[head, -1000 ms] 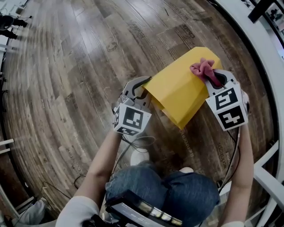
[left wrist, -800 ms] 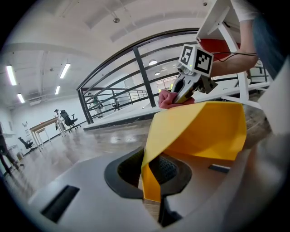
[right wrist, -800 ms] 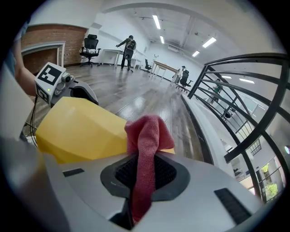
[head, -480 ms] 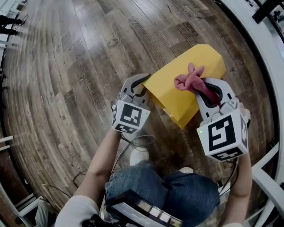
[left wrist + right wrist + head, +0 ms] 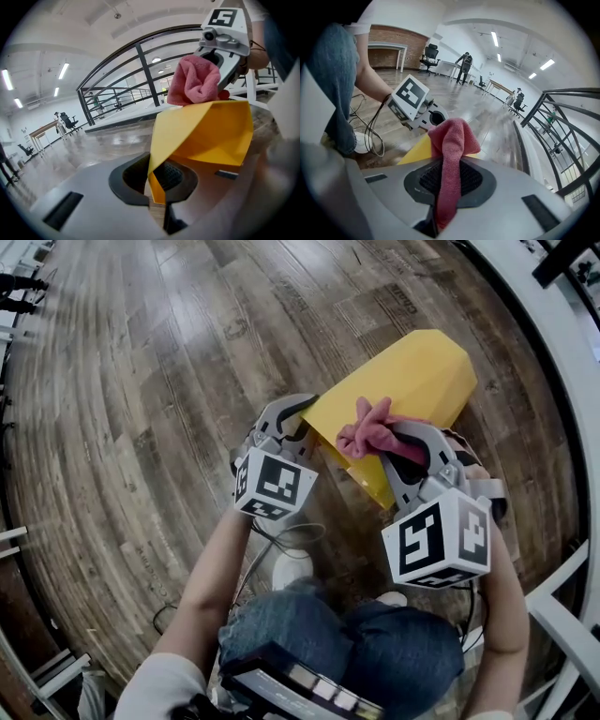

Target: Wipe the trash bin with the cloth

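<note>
Yellow plastic marks the one trash bin (image 5: 422, 381), tipped on its side over the wooden floor (image 5: 141, 381). The left gripper (image 5: 298, 418) has its fingers clamped nearly together on the thin wall at the bin's open rim. The right gripper (image 5: 398, 442) has its fingers clenched on the one pink cloth (image 5: 361, 432), whose bunched end sits against the bin's upper side. Both forearms reach forward and down

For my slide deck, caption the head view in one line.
Left gripper clamps the rim of the yellow trash bin while the right gripper holds a pink cloth over its side.
</note>
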A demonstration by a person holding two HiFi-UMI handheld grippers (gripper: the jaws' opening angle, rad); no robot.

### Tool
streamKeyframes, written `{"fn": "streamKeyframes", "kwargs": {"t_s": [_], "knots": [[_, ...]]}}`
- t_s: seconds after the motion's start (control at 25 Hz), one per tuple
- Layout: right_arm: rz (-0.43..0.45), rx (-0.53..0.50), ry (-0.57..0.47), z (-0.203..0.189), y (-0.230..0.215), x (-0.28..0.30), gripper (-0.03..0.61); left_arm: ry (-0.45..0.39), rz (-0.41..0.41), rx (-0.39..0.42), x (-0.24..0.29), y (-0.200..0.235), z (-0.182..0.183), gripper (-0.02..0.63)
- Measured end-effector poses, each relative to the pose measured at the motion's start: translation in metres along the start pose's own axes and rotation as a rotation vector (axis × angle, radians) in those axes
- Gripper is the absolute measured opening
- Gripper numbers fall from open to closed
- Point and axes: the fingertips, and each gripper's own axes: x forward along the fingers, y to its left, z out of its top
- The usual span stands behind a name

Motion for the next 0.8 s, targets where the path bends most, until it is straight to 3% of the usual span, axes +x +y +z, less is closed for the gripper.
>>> {"fn": "streamKeyframes", "kwargs": {"t_s": [0.48, 0.8], "knots": [[-0.207, 0.091, 0.157, -0.073, -0.084, 0.012, 0.051, -0.001, -0.002, -0.008, 0.002, 0.001, -0.001, 0.021], [-0.230, 0.130, 0.201, -0.088, -0.100, 0.013, 0.051, -0.068, 0.049, -0.058, -0.003, -0.002, 0.006, 0.023]]}}
